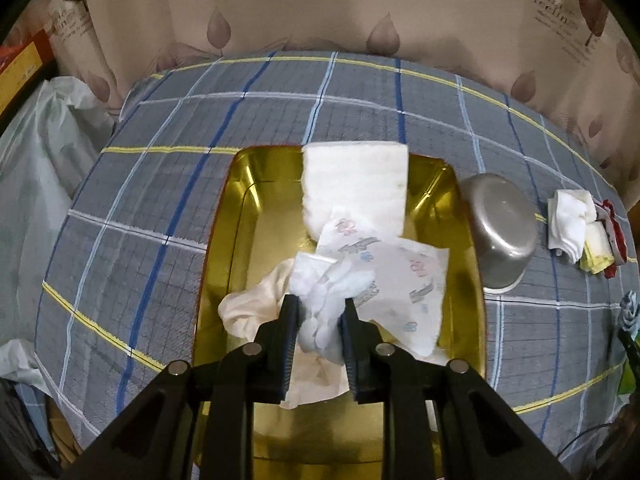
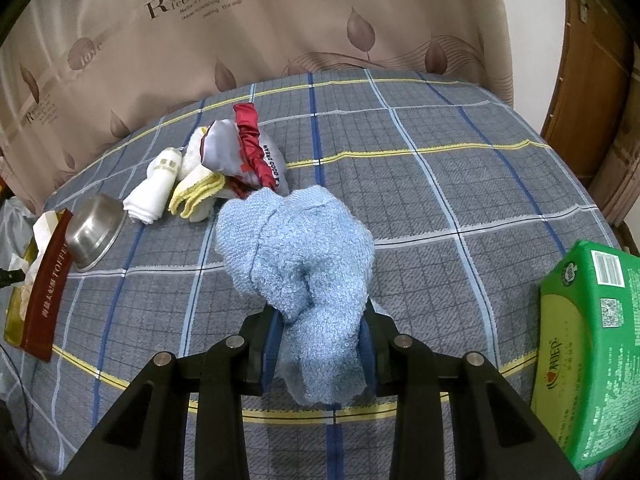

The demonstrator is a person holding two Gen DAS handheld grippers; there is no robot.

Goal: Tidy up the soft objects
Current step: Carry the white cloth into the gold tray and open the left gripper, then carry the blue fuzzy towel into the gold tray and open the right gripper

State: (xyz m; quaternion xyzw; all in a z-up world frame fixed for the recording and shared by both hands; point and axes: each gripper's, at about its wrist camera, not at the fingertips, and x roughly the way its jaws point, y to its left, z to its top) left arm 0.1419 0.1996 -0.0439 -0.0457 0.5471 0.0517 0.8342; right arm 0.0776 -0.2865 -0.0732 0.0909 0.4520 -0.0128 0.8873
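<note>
Here, white tissue [image 1: 324, 304] between hand-held gripper [image 1: 320, 312] pads

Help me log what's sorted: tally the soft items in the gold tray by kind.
White folded pad: 1
Printed tissue sheets: 2
Cream cloth: 1
White crumpled tissue, in the left claw: 1
Total over the gold tray: 5

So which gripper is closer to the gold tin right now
Left. The left gripper hangs directly over the gold tin, clamping a white tissue wad. The right gripper, holding a blue towel, is well off to the tin's side.
</note>
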